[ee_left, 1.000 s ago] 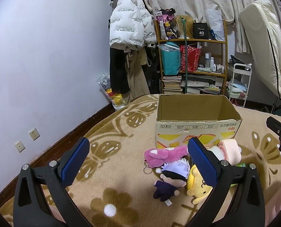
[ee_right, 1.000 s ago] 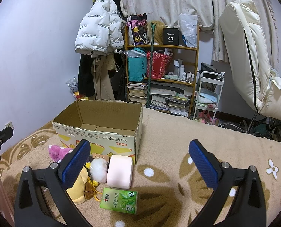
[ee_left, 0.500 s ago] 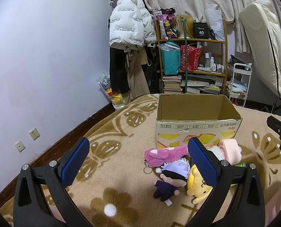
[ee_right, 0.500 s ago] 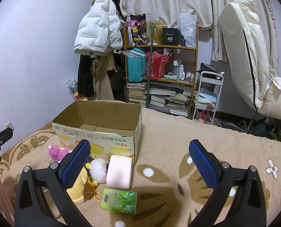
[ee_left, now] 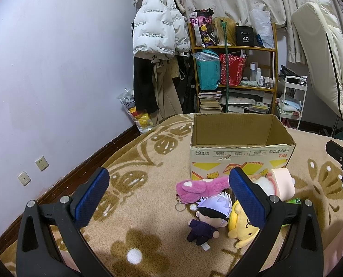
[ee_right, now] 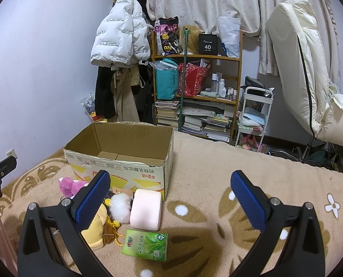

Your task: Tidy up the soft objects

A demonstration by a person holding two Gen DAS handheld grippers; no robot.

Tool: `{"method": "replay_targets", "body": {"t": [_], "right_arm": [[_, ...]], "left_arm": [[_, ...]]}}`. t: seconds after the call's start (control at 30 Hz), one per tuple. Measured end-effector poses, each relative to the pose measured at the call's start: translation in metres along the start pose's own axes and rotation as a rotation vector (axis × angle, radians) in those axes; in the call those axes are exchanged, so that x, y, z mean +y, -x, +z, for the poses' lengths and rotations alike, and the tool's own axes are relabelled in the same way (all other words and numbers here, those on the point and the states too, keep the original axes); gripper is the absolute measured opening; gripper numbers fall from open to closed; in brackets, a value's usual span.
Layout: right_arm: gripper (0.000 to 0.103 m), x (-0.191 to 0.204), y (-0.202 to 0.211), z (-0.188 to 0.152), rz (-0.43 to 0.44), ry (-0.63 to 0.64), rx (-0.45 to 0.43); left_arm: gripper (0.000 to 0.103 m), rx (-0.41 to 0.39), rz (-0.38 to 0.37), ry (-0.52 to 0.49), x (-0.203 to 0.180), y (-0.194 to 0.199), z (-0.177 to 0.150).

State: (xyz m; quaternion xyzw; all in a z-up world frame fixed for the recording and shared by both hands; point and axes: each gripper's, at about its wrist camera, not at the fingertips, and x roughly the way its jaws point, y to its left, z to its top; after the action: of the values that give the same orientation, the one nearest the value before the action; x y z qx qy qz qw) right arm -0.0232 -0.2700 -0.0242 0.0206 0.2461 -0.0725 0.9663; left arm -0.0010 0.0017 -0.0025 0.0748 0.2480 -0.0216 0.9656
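Step in hand: start of the task, before the first pick. Judged from the layout, no soft object has yet been placed; the cardboard box (ee_right: 123,152) stands open-topped on the patterned blanket (ee_left: 134,161), and its visible floor is bare.

Fingers: both the left gripper (ee_left: 169,196) and the right gripper (ee_right: 171,198) have their fingers spread wide with nothing between the blue pads. Both hover above the blanket, near the objects but touching none.

Object location: all items lie in a cluster on the blanket just in front of the box's near wall.
- Pink plush (ee_left: 199,187): far left of the cluster, lying flat, keyring attached.
- Chibi doll with pale hair (ee_left: 208,217): near side, just beside the yellow plush (ee_left: 240,228).
- White pompom (ee_right: 119,207): between the yellow plush and the pink sponge block (ee_right: 146,210).
- Green tissue pack (ee_right: 145,244): nearest item in the right wrist view, well clear of the box.

Next move, as a judgement: select one item at the cluster's edge, lower the open fingers to straddle it, and close gently, since plush compresses. The tissue pack suits the right gripper; the doll or pink plush suits the left. Lift clear of neighbours before carrying over the box rim, because keyrings and cords could snag adjacent toys.
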Motion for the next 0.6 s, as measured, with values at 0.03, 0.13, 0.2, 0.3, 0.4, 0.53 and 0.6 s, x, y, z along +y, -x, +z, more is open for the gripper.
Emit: {"method": "replay_targets", "body": {"t": [0.03, 0.13, 0.2, 0.3, 0.4, 0.53, 0.6], "right_arm": [[0.103, 0.0, 0.0, 0.0, 0.0, 0.0, 0.0], [0.103, 0.0, -0.0001, 0.0, 0.0, 0.0, 0.0], [0.103, 0.0, -0.0001, 0.0, 0.0, 0.0, 0.0], [0.103, -0.0001, -0.0001, 0.0, 0.0, 0.0, 0.0], [0.103, -0.0001, -0.0002, -0.0001, 0.0, -0.001, 0.001], [0.103, 0.0, 0.0, -0.0001, 0.0, -0.001, 0.001], [0.103, -0.0001, -0.0002, -0.0002, 0.0, -0.001, 0.001]], "left_arm": [[0.102, 0.0, 0.0, 0.0, -0.0001, 0.0, 0.0001], [0.102, 0.0, 0.0, 0.0, 0.0002, -0.0004, -0.0008], [0.102, 0.001, 0.0, 0.0, 0.0001, -0.0004, -0.0008], [0.102, 0.001, 0.0, 0.0, 0.0001, -0.0005, -0.0008], [0.102, 0.001, 0.0, -0.001, -0.0001, -0.0005, -0.0008], [0.102, 0.002, 0.001, -0.001, -0.0001, -0.0006, -0.0009], [0.102, 0.002, 0.001, -0.001, -0.0001, -0.0006, -0.0008]]}}
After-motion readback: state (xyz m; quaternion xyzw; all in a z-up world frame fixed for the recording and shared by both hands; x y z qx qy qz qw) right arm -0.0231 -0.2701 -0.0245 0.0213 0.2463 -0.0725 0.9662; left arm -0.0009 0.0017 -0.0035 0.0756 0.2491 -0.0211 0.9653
